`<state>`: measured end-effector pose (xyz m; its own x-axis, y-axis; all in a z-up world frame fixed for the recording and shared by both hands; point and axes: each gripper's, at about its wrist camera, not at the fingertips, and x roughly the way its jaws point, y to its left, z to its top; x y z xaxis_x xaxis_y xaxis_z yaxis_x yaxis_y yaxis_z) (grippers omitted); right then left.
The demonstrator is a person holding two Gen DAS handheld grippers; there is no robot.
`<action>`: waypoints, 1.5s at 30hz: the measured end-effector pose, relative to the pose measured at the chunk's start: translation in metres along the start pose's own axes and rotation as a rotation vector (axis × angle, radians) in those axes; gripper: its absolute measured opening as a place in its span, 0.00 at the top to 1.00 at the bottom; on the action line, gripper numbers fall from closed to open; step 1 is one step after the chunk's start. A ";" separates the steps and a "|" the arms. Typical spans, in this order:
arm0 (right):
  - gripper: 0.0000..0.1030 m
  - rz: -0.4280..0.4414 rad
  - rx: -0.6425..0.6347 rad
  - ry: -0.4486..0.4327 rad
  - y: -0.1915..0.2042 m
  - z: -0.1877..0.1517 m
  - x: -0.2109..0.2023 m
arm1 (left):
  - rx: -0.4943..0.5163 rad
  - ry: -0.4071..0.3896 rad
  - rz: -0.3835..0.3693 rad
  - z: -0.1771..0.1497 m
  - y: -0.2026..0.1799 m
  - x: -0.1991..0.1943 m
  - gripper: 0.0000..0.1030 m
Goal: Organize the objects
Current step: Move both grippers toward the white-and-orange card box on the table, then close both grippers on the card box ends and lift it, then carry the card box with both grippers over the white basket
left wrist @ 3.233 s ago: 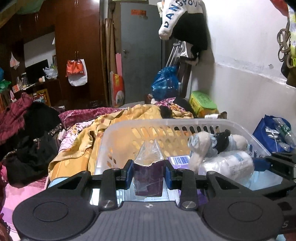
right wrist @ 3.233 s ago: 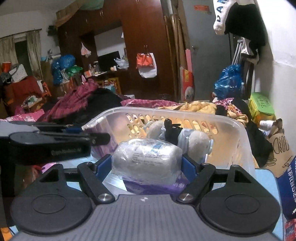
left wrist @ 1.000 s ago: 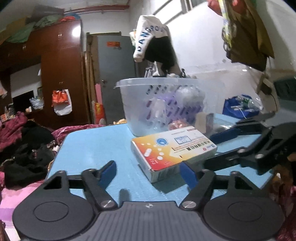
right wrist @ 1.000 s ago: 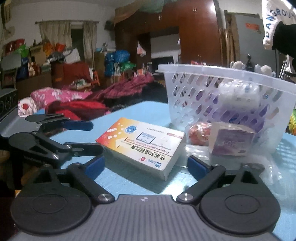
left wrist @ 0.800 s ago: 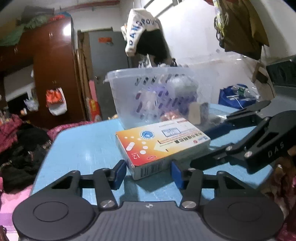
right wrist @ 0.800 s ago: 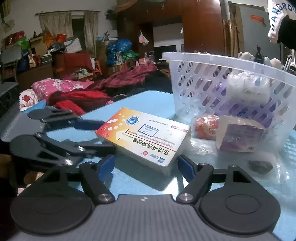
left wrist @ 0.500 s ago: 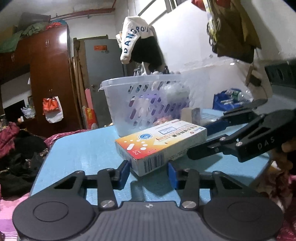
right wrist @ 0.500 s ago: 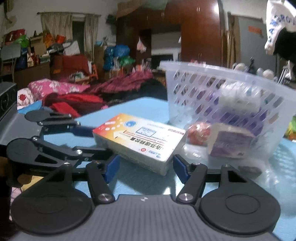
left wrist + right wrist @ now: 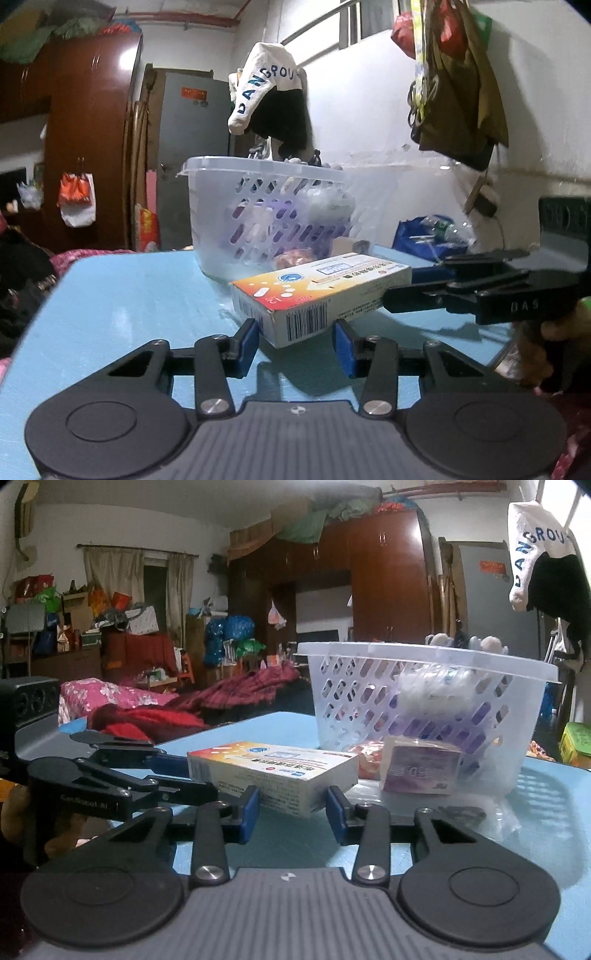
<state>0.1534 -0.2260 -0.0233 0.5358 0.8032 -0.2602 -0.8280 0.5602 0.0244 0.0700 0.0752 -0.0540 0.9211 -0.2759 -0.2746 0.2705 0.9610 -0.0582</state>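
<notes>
Left wrist view: the left gripper has its blue-padded fingers set narrowly on either side of the barcode end of a medicine box, the pads just at its corners, though actual contact cannot be told. The box lies flat on the light blue worktop, just in front of a white slotted basket that holds purple and white packets. From the right, the right gripper reaches to the far end of the same box. In the right wrist view its fingers likewise flank the near corner of the box at a narrow spread (whether they press it is unclear), while the left gripper comes in from the left side. Beside the box, against the basket, sit a small purple carton and a reddish wrapped item, resting on clear plastic film.
</notes>
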 end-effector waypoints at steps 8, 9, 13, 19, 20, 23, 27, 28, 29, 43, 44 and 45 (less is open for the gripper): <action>0.59 0.003 0.029 0.021 -0.006 -0.011 0.002 | -0.091 -0.019 -0.064 -0.006 0.010 0.004 0.53; 0.59 0.002 0.030 0.020 -0.006 -0.011 0.002 | -0.096 -0.021 -0.064 -0.007 0.011 0.004 0.53; 0.59 -0.012 0.024 0.011 -0.003 -0.013 0.000 | -0.071 -0.033 -0.036 -0.009 0.004 0.003 0.54; 0.60 -0.034 0.002 -0.037 0.003 -0.012 -0.012 | -0.043 -0.085 -0.013 -0.003 -0.008 -0.005 0.55; 0.60 -0.038 -0.004 -0.049 0.004 -0.010 -0.015 | -0.032 -0.097 -0.008 0.001 -0.011 -0.007 0.55; 0.61 -0.047 -0.017 -0.080 0.004 0.000 -0.023 | -0.016 -0.125 -0.006 0.015 -0.017 -0.010 0.55; 0.61 -0.078 -0.063 -0.127 0.000 0.030 -0.035 | 0.031 -0.181 0.003 0.051 -0.029 -0.011 0.55; 0.61 -0.085 -0.075 -0.137 -0.002 0.039 -0.036 | 0.043 -0.195 0.002 0.062 -0.030 -0.011 0.55; 0.61 -0.092 -0.084 -0.150 -0.005 0.051 -0.039 | 0.057 -0.211 0.001 0.076 -0.031 -0.009 0.55; 0.63 -0.216 -0.083 -0.054 -0.059 0.135 0.032 | 0.037 -0.045 0.035 0.170 0.009 0.088 0.56; 0.63 -0.221 -0.074 -0.023 -0.061 0.135 0.043 | 0.028 -0.021 0.047 0.169 0.014 0.097 0.56; 0.63 -0.223 -0.063 -0.001 -0.064 0.134 0.049 | 0.023 0.001 0.056 0.168 0.018 0.103 0.56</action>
<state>0.2551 -0.1953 0.0917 0.7070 0.6608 -0.2519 -0.6975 0.7104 -0.0942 0.2162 0.0605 0.0777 0.9349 -0.2216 -0.2773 0.2247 0.9742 -0.0208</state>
